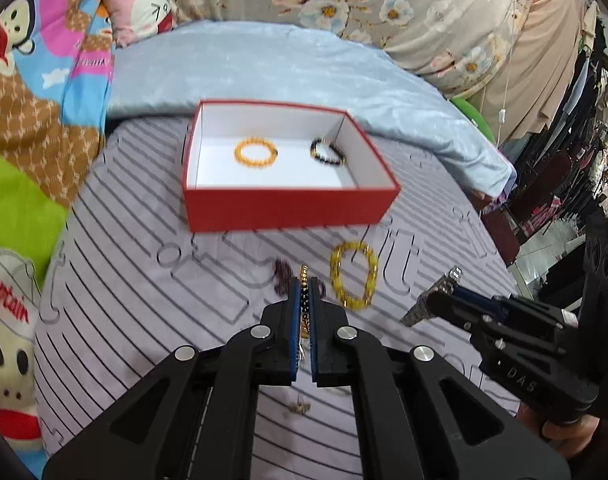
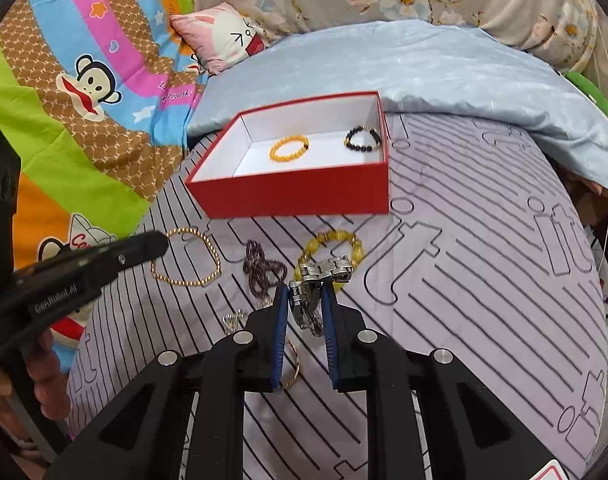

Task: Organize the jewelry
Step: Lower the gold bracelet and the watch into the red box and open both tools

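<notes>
A red box (image 1: 287,208) (image 2: 295,196) with a white inside lies on the striped bed sheet. In it lie an orange bead bracelet (image 1: 255,152) (image 2: 289,149) and a black bead bracelet (image 1: 328,153) (image 2: 362,139). My left gripper (image 1: 304,280) is shut on a gold chain bracelet (image 1: 304,300) (image 2: 185,258), held edge-on in front of the box. My right gripper (image 2: 306,292) (image 1: 444,292) is shut on a silver metal watch band (image 2: 318,280) (image 1: 432,300). A yellow bead bracelet (image 1: 354,276) (image 2: 332,240) and a dark purple bead strand (image 1: 281,274) (image 2: 259,266) lie on the sheet.
A small metal piece (image 1: 299,407) (image 2: 233,318) and a thin rose-gold ring (image 2: 291,368) lie on the sheet near the grippers. A light blue quilt (image 1: 287,64) is bunched behind the box. Cartoon bedding (image 2: 83,80) lies to the left. Hanging clothes (image 1: 584,120) are at the right.
</notes>
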`<state>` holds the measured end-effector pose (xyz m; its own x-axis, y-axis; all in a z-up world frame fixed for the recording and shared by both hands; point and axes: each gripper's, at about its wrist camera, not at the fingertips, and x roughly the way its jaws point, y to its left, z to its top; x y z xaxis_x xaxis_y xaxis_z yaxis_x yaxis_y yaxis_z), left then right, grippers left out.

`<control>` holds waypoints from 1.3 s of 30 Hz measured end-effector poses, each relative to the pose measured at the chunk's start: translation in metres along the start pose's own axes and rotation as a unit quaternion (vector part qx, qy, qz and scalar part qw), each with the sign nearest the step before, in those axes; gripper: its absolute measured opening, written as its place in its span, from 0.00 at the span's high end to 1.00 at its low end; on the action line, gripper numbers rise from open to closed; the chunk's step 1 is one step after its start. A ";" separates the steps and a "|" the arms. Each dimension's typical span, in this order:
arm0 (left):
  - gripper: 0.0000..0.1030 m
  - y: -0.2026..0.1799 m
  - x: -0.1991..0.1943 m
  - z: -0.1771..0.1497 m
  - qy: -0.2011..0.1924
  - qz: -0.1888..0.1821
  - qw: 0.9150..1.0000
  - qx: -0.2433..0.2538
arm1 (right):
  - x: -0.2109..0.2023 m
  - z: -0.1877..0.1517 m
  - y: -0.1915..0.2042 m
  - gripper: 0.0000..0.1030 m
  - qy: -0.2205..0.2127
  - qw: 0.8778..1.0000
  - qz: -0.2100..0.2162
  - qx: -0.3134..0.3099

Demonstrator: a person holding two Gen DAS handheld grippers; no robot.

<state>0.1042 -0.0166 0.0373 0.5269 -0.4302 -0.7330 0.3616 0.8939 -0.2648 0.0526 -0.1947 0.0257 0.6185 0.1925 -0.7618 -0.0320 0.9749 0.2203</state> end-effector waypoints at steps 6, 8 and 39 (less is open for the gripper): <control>0.97 -0.001 -0.008 0.041 -0.047 0.005 0.999 0.008 | -0.004 0.033 -0.001 0.85 -0.030 0.999 0.000 -0.012; 0.97 0.000 -0.007 0.053 -0.059 0.010 0.998 0.010 | -0.003 0.049 -0.003 0.85 -0.040 0.999 -0.001 -0.018; 0.97 0.049 0.123 0.121 -0.028 0.064 0.997 -0.013 | 0.134 0.138 -0.011 0.85 0.004 1.000 0.004 -0.028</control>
<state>0.2805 -0.0408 0.0099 0.6097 -0.3186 -0.7258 0.2698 0.9444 -0.1880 0.2447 -0.1952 0.0050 0.6111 0.2018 -0.7654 -0.0808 0.9778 0.1932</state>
